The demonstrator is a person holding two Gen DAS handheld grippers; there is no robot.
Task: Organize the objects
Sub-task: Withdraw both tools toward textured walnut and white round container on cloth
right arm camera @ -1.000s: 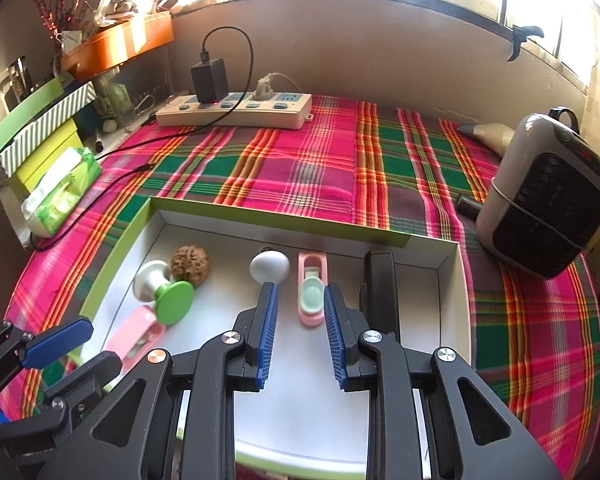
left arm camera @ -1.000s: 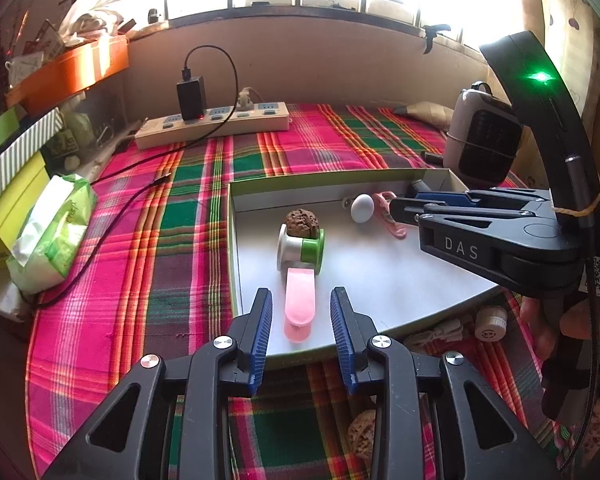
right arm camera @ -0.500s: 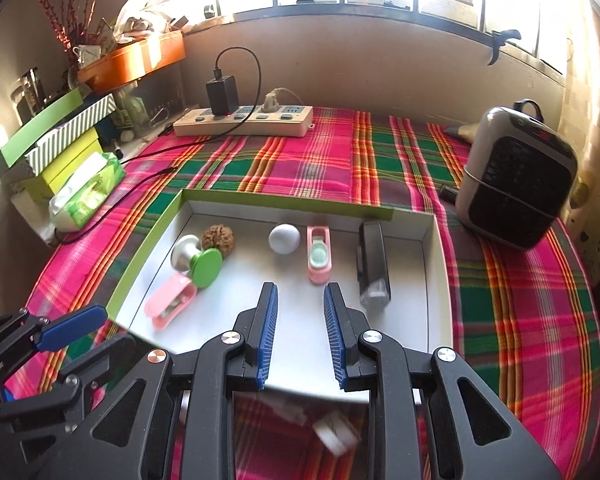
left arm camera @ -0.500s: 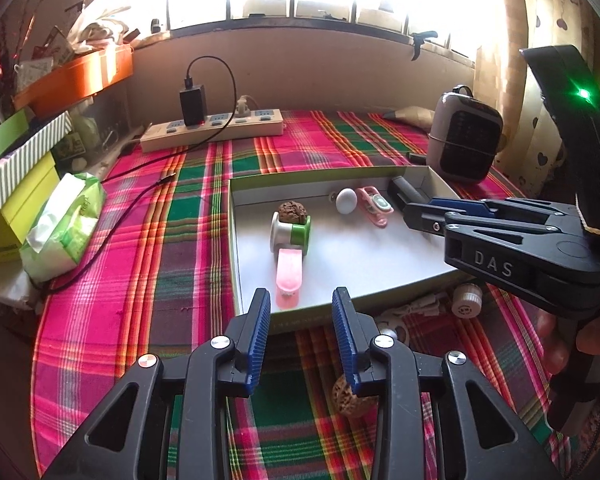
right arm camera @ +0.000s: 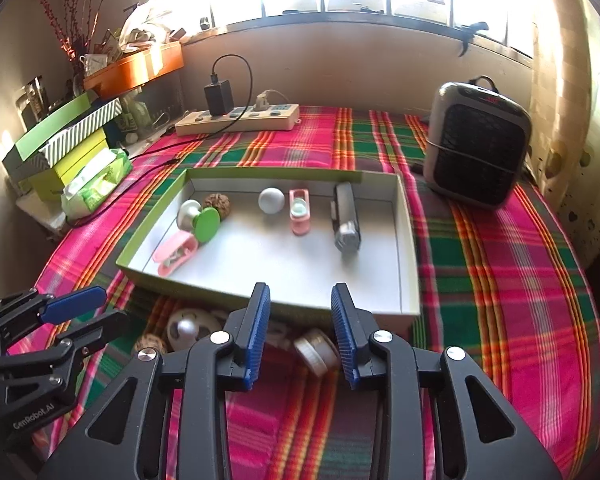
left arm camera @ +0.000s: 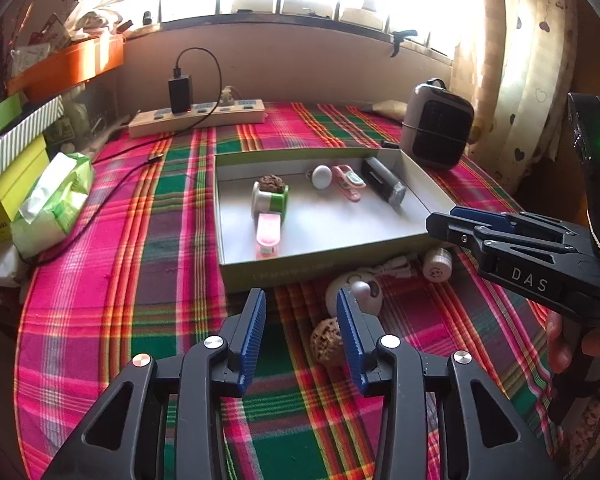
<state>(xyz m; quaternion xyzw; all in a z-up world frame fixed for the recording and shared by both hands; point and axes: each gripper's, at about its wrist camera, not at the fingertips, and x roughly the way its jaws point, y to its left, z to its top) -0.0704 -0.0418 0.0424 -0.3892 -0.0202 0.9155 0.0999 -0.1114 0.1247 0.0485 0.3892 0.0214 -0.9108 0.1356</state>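
Note:
A green-edged white tray (left arm camera: pixel 320 264) (right arm camera: pixel 404 240) sits on the plaid cloth. It holds a walnut (left arm camera: pixel 271 182) (right arm camera: pixel 217 201), a green-and-white spool (left arm camera: pixel 270 202) (right arm camera: pixel 200 220), a pink clip (left arm camera: pixel 268 234) (right arm camera: pixel 176 251), a white ball (left arm camera: pixel 321 176) (right arm camera: pixel 271 200), a pink case (left arm camera: pixel 348 180) (right arm camera: pixel 299 210) and a black-grey device (left arm camera: pixel 384 185) (right arm camera: pixel 346 218). In front of the tray lie a second walnut (left arm camera: pixel 326 342) (right arm camera: pixel 150 345), a white round toy (left arm camera: pixel 358 286) (right arm camera: pixel 186 326) and a small white cap (left arm camera: pixel 438 265) (right arm camera: pixel 316 351). My left gripper (left arm camera: pixel 302 336) and right gripper (right arm camera: pixel 300 334) are open and empty above these.
A grey heater (left arm camera: pixel 436 128) (right arm camera: pixel 476 148) stands at the back right. A power strip with charger (left arm camera: pixel 198 114) (right arm camera: pixel 238 116) lies at the back. Green tissue pack (left arm camera: pixel 52 200) (right arm camera: pixel 96 180) and stacked boxes (right arm camera: pixel 60 140) line the left edge.
Both grippers have pulled back from over the tray toward the near side, bringing the loose items in front of the tray into view. Both stay open.

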